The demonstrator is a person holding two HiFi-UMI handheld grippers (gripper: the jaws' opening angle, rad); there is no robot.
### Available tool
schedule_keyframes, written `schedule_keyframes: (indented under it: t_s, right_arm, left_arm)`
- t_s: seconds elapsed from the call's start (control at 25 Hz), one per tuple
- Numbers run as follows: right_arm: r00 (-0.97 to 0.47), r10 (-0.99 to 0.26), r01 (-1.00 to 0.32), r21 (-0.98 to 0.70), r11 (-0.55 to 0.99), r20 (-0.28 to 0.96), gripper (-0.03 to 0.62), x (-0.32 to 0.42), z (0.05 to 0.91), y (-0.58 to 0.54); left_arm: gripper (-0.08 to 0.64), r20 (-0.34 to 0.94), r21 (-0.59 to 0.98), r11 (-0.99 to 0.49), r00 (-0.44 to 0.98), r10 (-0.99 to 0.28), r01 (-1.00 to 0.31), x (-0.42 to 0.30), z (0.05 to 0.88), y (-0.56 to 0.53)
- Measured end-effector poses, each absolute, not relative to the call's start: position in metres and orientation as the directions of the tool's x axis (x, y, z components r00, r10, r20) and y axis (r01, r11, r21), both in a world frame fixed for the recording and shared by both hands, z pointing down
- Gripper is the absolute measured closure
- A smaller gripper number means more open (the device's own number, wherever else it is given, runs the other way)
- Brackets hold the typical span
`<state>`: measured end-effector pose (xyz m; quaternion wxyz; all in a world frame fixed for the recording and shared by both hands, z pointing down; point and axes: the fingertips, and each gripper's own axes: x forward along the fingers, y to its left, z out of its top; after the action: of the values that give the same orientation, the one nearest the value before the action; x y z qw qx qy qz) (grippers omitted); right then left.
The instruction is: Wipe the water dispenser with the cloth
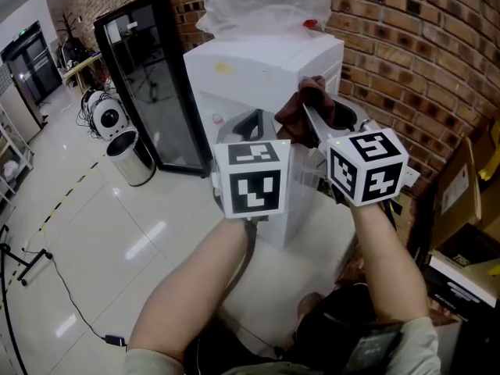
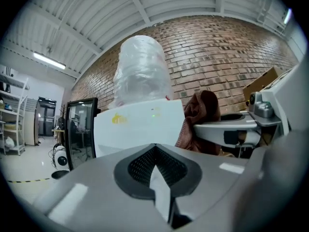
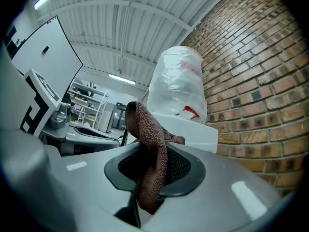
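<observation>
Both grippers are up and level in front of the white dispenser (image 1: 262, 73), which stands against the brick wall (image 1: 422, 45) with a plastic-wrapped bottle (image 1: 262, 2) on top. The right gripper (image 1: 312, 116) has the brown cloth (image 3: 152, 153) pinched between its jaws, which are nearly closed. A loop of cloth bunches up above the pads and a tail hangs below them. That cloth sits right at the dispenser's upper right front corner, though whether it is pressing on the casing is hard to tell from here. The left gripper (image 1: 248, 122) is just beside it, jaws together with nothing in them, pointing at the dispenser's front face. Off to the left there is a black glass-door cabinet (image 1: 152, 84), with a round bin (image 1: 131, 157) at its foot
</observation>
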<state>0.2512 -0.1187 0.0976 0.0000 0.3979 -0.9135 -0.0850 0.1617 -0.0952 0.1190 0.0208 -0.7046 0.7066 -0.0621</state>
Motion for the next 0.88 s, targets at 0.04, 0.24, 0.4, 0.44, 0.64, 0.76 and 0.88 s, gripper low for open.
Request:
schedule_keyframes:
  t_s: [0.04, 0.24, 0.4, 0.44, 0.64, 0.76, 0.88]
  right_arm:
    - [-0.682, -0.729, -0.727, 0.149, 0.67, -0.053, 0.489, 0.252, 0.109, -0.12]
    - [-0.68, -0.732, -0.726, 0.109, 0.678, 0.025, 0.491, 0.251, 0.172, -0.128]
    - [-0.684, -0.723, -0.718, 0.09, 0.69, 0.097, 0.489, 0.252, 0.225, -0.128]
    - [-0.685, -0.719, -0.715, 0.083, 0.695, 0.117, 0.491, 0.252, 0.239, -0.128]
    - [-0.696, -0.691, -0.699, 0.036, 0.714, 0.195, 0.489, 0.252, 0.306, -0.126]
    - [-0.7, -0.677, -0.692, 0.017, 0.721, 0.229, 0.489, 0.251, 0.34, -0.124]
    - [-0.698, -0.663, -0.686, 0.016, 0.728, 0.272, 0.489, 0.251, 0.37, -0.122]
  left_arm:
    - [0.56, 0.065, -0.11, -0.005, -0.002, -0.998, -0.994, 0.162, 0.129, -0.095]
    - [0.56, 0.13, -0.077, -0.015, 0.005, -0.991, -0.997, 0.155, 0.19, -0.096]
    - [0.56, 0.166, -0.052, -0.021, 0.012, -0.986, -0.998, 0.154, 0.238, -0.095]
    - [0.56, 0.175, -0.047, -0.023, 0.014, -0.984, -0.999, 0.155, 0.25, -0.094]
    - [0.56, 0.194, -0.043, -0.046, 0.037, -0.98, -0.998, 0.161, 0.304, -0.097]
    - [0.56, 0.199, -0.04, -0.061, 0.052, -0.979, -0.997, 0.164, 0.336, -0.098]
    - [0.56, 0.22, -0.031, -0.067, 0.059, -0.974, -0.997, 0.164, 0.37, -0.096]
